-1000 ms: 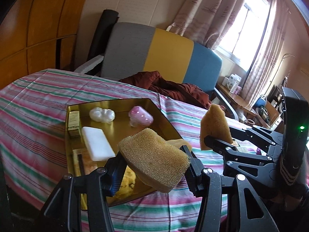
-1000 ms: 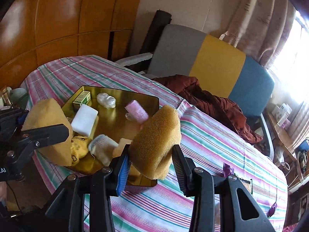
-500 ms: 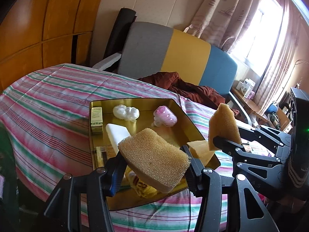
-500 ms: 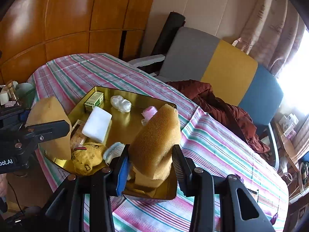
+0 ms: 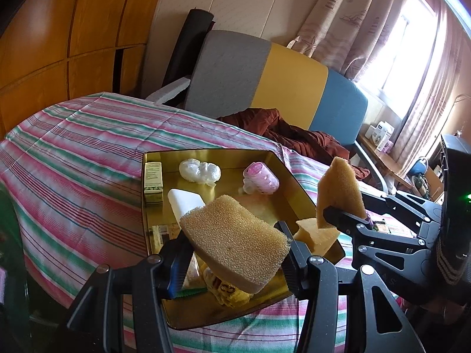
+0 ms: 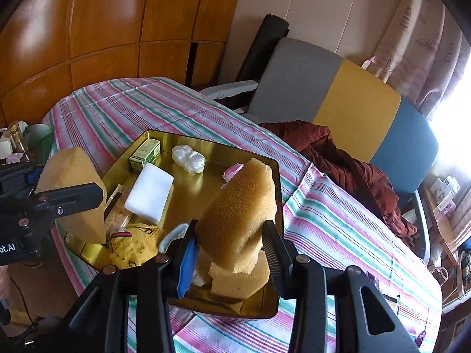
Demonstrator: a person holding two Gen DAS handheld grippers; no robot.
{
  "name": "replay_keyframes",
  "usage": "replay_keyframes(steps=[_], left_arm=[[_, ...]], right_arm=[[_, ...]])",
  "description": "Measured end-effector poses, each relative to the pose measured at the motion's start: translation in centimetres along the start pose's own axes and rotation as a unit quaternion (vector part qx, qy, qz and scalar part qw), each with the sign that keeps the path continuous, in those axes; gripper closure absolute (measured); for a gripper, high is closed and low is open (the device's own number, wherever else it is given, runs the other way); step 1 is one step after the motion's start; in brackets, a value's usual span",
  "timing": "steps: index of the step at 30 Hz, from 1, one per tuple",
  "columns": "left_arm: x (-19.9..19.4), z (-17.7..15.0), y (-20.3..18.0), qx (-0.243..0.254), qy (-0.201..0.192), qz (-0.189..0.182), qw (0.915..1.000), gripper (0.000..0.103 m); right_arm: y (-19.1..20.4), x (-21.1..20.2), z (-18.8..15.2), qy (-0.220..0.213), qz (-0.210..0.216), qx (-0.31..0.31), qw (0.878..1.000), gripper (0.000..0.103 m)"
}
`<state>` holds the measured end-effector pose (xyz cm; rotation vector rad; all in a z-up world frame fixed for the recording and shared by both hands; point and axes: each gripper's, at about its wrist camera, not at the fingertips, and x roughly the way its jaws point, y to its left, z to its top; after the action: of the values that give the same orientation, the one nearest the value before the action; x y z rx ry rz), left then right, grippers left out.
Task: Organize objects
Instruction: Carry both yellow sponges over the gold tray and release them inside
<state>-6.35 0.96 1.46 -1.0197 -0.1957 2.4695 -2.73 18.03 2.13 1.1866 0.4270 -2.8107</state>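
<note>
both grippers (image 5: 235, 253) (image 6: 229, 253) still clamping sponges (image 5: 235, 244) (image 6: 235, 211), now closer over tray (image 5: 235, 154).

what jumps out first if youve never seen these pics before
Two tan sponges held up over a gold tray: the left gripper clamps one sponge above the tray's near end, and the right gripper clamps the other. The tray sits on a pink and green striped tablecloth and holds a white block and a pink hair roller.
</note>
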Motion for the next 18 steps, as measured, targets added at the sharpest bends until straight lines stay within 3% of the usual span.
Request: replay_keyframes(steps=[18], left_arm=[[2.7,2.1,-0.2,0.018,0.004,0.005,0.9998,0.049]], right_arm=[[-1.2,2.8,1.4,0.009,-0.002,0.004,1.0,0.061]])
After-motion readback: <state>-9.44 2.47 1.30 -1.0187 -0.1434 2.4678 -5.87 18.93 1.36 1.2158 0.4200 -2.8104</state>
